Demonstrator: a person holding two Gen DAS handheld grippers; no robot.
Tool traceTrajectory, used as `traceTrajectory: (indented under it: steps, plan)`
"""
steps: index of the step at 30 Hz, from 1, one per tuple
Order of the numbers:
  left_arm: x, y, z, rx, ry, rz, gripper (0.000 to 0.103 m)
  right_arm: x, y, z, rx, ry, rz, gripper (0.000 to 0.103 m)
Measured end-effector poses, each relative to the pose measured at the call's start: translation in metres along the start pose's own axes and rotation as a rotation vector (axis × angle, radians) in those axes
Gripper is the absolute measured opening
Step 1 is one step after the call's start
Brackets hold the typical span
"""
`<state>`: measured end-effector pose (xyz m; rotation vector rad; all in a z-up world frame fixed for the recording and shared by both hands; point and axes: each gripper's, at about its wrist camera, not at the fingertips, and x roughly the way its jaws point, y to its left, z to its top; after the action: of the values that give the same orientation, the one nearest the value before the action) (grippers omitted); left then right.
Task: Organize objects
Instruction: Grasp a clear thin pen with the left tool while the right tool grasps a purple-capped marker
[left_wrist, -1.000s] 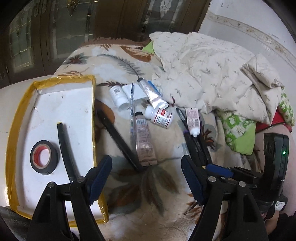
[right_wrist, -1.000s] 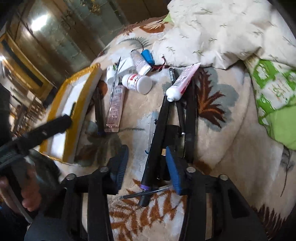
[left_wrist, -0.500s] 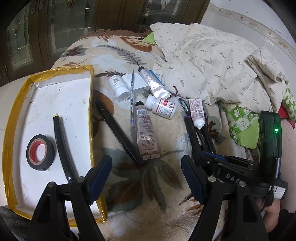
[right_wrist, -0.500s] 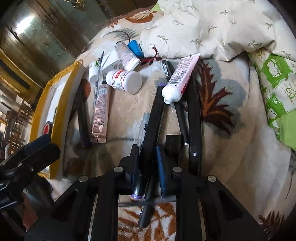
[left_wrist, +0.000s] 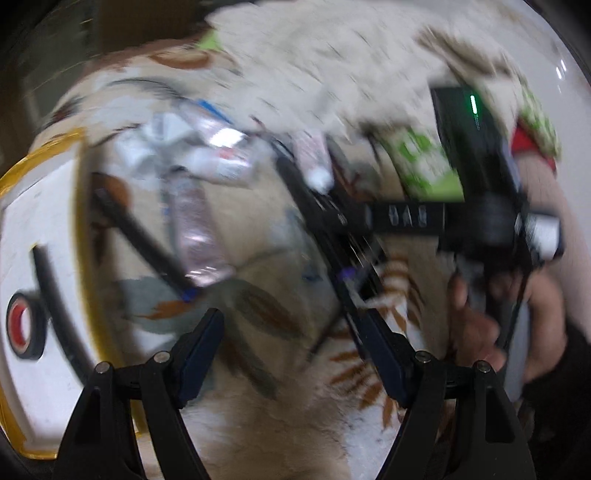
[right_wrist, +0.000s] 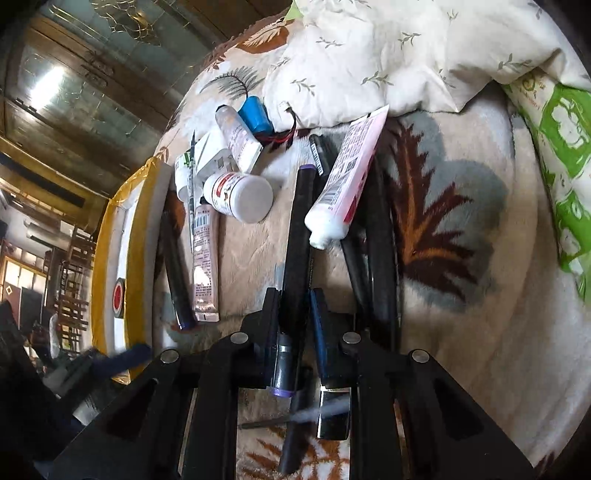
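The black marker (right_wrist: 300, 236) is clamped between the right gripper (right_wrist: 294, 314) fingers, pointing toward twelve o'clock; the left gripper (left_wrist: 295, 347) is held wide.

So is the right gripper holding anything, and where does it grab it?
Yes. The right gripper is clamped on a long black stick with purple ends, near the end closest to the camera. The left gripper is open and holds nothing.

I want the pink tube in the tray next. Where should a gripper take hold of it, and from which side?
Grip the pink tube across its round body just above the white cap, coming down from above with the jaws either side of its width. It lies propped on black pens, so the body sits raised; the flat crimped end near the quilt would flex.
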<state>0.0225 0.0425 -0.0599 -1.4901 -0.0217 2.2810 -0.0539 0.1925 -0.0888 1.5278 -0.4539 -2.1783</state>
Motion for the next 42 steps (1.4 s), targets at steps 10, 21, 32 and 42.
traceTrajectory:
  steps: [10, 21, 32, 42]
  plan:
    - [0.055, -0.032, 0.010, 0.128, 0.147, -0.008, 0.047, -0.009, -0.014, 0.000, 0.037, 0.009, 0.061, 0.016]
    - [0.038, -0.022, 0.000, 0.056, 0.119, -0.099, 0.009, -0.007, -0.014, 0.003, 0.015, 0.021, 0.055, 0.016]
    - [0.007, 0.006, -0.014, -0.079, 0.132, -0.063, 0.003, 0.009, -0.005, 0.010, -0.020, 0.077, 0.013, 0.014]
    - [-0.026, 0.047, -0.017, -0.265, 0.018, -0.143, 0.003, 0.007, 0.016, 0.000, -0.076, 0.081, -0.078, 0.014]
